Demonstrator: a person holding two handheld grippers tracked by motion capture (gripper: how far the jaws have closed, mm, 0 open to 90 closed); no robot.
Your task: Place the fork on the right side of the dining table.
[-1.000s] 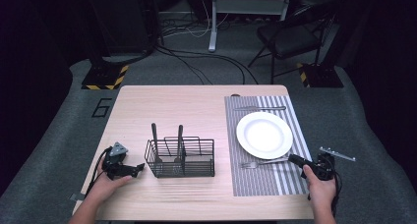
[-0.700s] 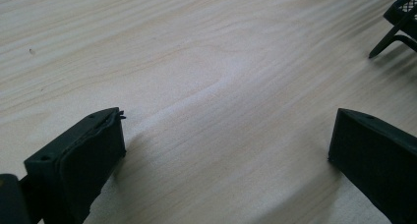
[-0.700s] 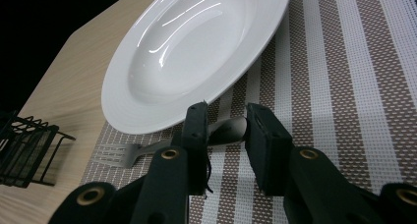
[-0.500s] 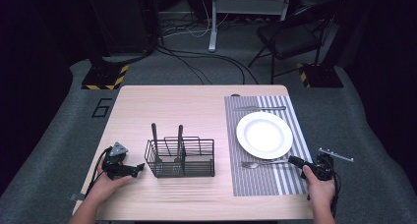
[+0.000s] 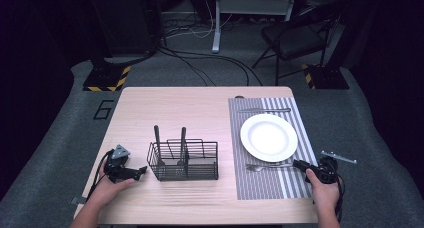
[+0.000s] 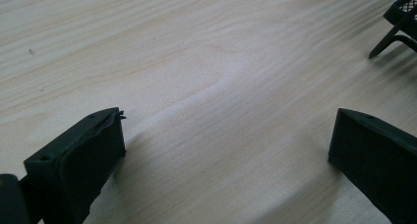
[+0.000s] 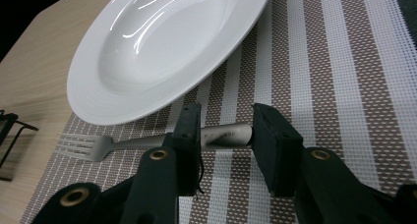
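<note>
A: Which step is this?

B: Laying the fork [image 7: 162, 141] on the striped mat [image 7: 344, 86], lower centre of frame, just below the plate [image 7: 162, 47]. The right gripper [image 7: 223, 130] has just been opening; its jaws straddle the handle end with a gap on the right side, so it looks released.

A: Next?

B: Probably backing straight off without nudging it.

A: The left gripper [image 6: 221, 150]?

B: Wide apart over bare table [image 6: 196, 62], holding nothing.

A: Anything unclear?

B: The left jaw hides part of the handle, so contact there is uncertain

A black wire caddy [image 5: 183, 161] stands on the wooden table [image 5: 200, 108]; a knife [image 5: 264, 110] lies beyond the white plate [image 5: 269, 137].
</note>
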